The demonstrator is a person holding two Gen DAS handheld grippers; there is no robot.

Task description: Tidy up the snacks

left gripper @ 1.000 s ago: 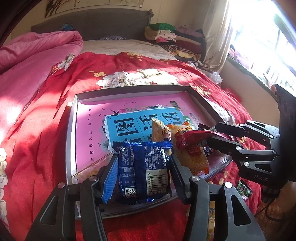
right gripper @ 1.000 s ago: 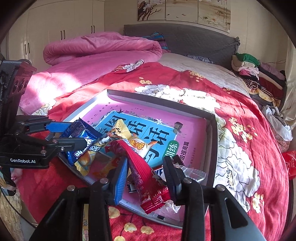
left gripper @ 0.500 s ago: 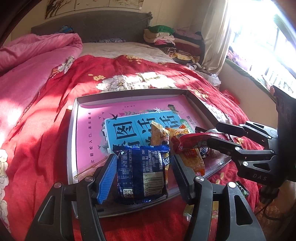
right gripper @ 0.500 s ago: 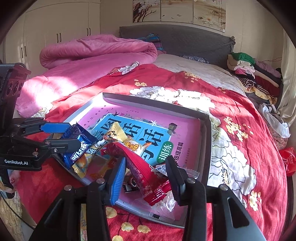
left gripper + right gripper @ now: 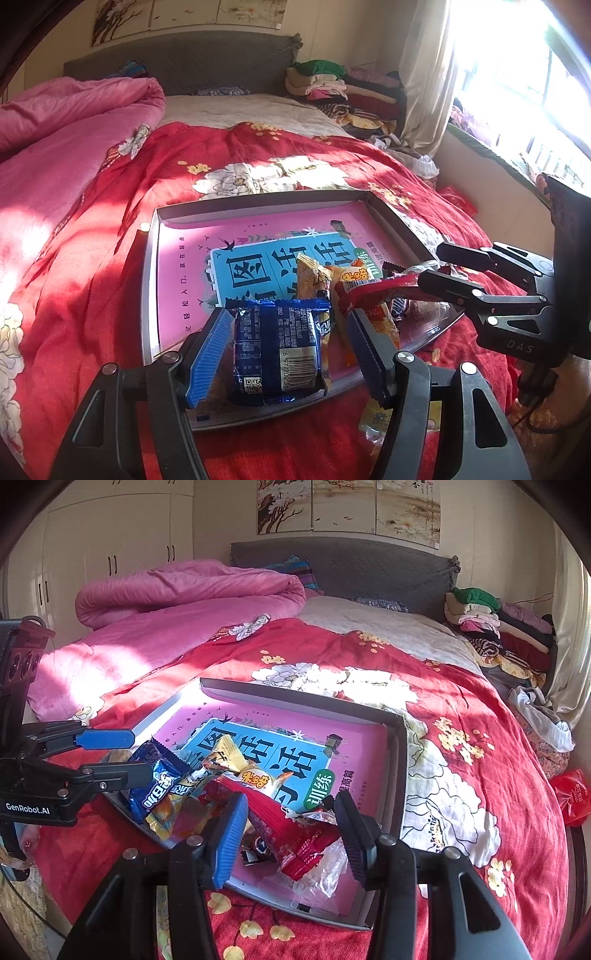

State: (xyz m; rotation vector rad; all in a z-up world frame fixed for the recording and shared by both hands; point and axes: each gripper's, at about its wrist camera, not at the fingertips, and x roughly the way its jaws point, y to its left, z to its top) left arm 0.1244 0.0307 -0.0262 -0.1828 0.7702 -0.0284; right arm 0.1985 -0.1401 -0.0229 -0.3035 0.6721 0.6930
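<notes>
- Letting go with both at once: my left gripper is opening around the blue snack packet, which lies between its jaws with a gap showing on each side, so the pads no longer press it.
- That blue packet sits at the near edge of the tray, barcode side up, its long axis running away from me along the gripper's line.
- My right gripper is opening too, with the red snack packet between the jaws; it runs slantwise across the gap, one end toward the yellow snacks, the other toward me.
- In the right wrist view the red packet's far end seems to brush the blue finger. Pressed or just leaning? Can't tell.
- Both packets are in the near part of the tray, on the pink book cover that lines it, in a loose heap with a yellow snack packet.
- The left gripper is nearer the blue packet, the right nearer the red; the two come in from opposite sides, close over the heap.
- I reckon backing straight out along each packet's axis is what matters next, so a finger doesn't drag anything along.
- Hard to make out: clear wrapping and small dark pieces under the red packet.
- Another yellow packet lies on the red bedspread just outside the tray, partly hidden behind my left gripper's finger.
</notes>
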